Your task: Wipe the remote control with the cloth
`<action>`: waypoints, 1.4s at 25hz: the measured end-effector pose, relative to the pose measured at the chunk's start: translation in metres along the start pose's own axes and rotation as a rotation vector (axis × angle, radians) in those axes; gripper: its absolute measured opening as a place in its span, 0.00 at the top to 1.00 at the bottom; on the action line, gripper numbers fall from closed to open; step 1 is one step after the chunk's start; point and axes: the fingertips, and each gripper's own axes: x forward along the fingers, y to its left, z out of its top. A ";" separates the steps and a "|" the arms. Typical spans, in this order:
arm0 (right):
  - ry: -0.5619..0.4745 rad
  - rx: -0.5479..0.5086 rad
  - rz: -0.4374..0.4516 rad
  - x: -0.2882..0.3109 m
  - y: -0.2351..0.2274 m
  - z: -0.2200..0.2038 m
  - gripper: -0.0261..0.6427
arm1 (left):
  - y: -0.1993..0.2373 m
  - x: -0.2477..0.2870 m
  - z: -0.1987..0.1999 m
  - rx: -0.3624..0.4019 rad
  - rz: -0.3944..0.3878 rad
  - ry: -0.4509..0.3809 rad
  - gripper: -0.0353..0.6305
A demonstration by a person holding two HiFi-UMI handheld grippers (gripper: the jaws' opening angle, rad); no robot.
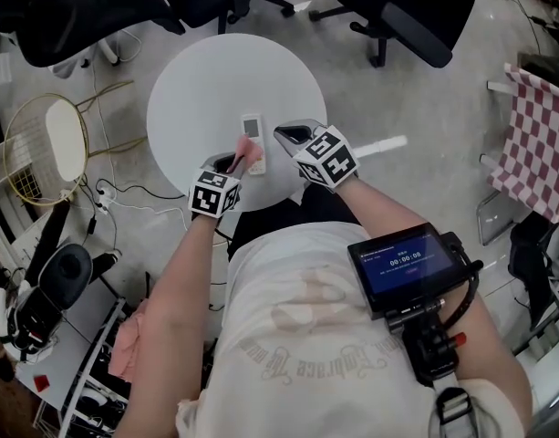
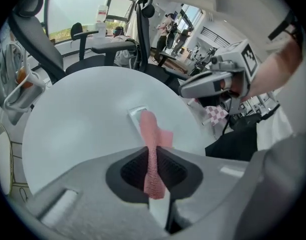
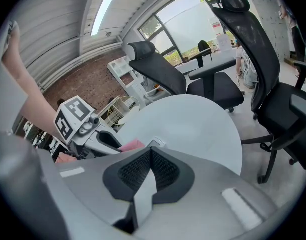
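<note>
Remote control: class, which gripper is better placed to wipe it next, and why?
Left. The left gripper is shut on the pink cloth, which lies over the remote control; the right gripper is shut and empty.

— What sort of room is it?
— A pale grey concrete floor (image 1: 425,108), with a round white worktop (image 1: 197,89) in the middle. Black office chairs (image 1: 398,7) stand at its far side.
— And at the sides?
— On the right, red-and-white chequered fabric (image 1: 539,144) hangs over a frame. On the left, cables (image 1: 138,190) trail across the floor near a round yellow-rimmed hoop (image 1: 46,144).
— The light?
— Big windows (image 3: 187,24) at the far end are bright with daylight. A strip lamp (image 3: 104,6) sits on the grey ribbed ceiling (image 3: 63,29), with a brick wall (image 3: 88,79) below.
</note>
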 end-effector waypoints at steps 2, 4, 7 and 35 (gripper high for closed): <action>0.002 -0.002 -0.001 0.000 -0.001 -0.001 0.95 | 0.008 0.001 0.009 -0.018 0.013 -0.018 0.90; 0.004 -0.002 -0.003 -0.001 -0.001 -0.002 0.95 | 0.015 0.003 0.020 -0.029 0.022 -0.036 0.90; 0.011 0.001 -0.011 -0.003 -0.004 -0.006 0.95 | 0.022 0.009 0.032 -0.029 0.028 -0.040 0.90; 0.030 -0.034 0.058 -0.018 -0.005 -0.020 0.95 | -0.057 0.001 -0.038 -0.096 0.028 0.034 0.89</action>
